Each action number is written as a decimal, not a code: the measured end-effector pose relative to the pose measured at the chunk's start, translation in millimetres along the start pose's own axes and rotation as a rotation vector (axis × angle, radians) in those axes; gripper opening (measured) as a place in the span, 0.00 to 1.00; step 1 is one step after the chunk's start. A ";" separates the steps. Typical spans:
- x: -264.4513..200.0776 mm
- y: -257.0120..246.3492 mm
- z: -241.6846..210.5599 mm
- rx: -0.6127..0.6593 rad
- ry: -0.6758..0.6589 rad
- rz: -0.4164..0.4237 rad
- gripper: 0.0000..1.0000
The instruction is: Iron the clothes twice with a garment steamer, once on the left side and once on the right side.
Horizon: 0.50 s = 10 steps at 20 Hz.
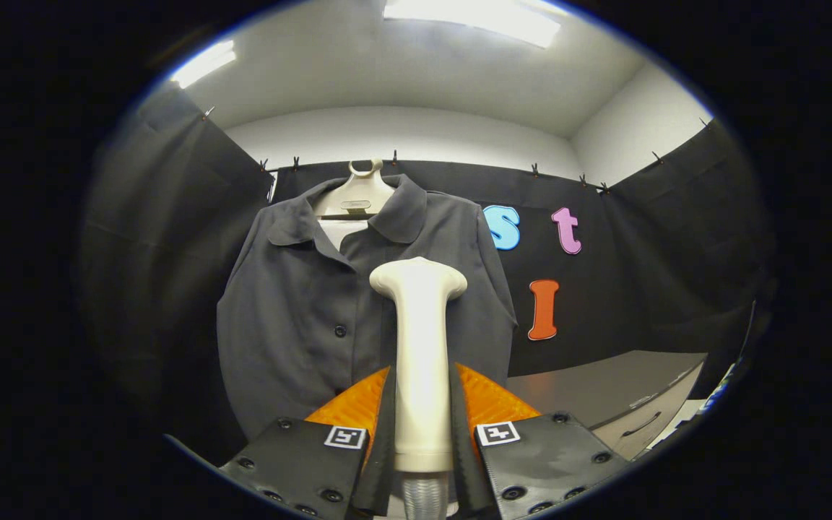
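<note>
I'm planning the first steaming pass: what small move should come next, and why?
Probably carry the steamer forward until its head meets the shirt. The gripper is already shut on its handle, head up and level with the shirt's middle, but whether it touches the cloth can't be told.

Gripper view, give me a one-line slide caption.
Gripper shut on a garment steamer, its head raised before a dark shirt on a hanger.

Bright ceiling lights [474, 18] glare; edges bowed, dim; focus sharp.

tongs [422, 404] clamped on steamer [419, 347] | head before hung shirt [293, 318]
</note>
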<state>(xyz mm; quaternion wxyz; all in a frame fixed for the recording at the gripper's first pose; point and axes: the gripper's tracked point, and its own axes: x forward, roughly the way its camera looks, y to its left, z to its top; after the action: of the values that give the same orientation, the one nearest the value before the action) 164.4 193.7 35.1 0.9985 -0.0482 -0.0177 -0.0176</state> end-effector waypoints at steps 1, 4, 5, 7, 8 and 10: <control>-2.6 -1.4 -4.8 0.002 0.007 -0.002 0.42; -11.3 -4.8 -19.2 0.014 0.036 -0.005 0.42; -14.8 -6.1 -24.9 0.016 0.048 -0.004 0.42; -21.8 -7.3 -34.8 0.016 0.063 0.001 0.42; -24.2 -8.4 -39.2 0.011 0.072 0.000 0.42; -31.8 -10.9 -51.4 0.006 0.092 0.000 0.42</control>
<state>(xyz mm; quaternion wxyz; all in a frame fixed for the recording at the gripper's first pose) 133.9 178.9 -16.1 0.9984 -0.0441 0.0283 -0.0196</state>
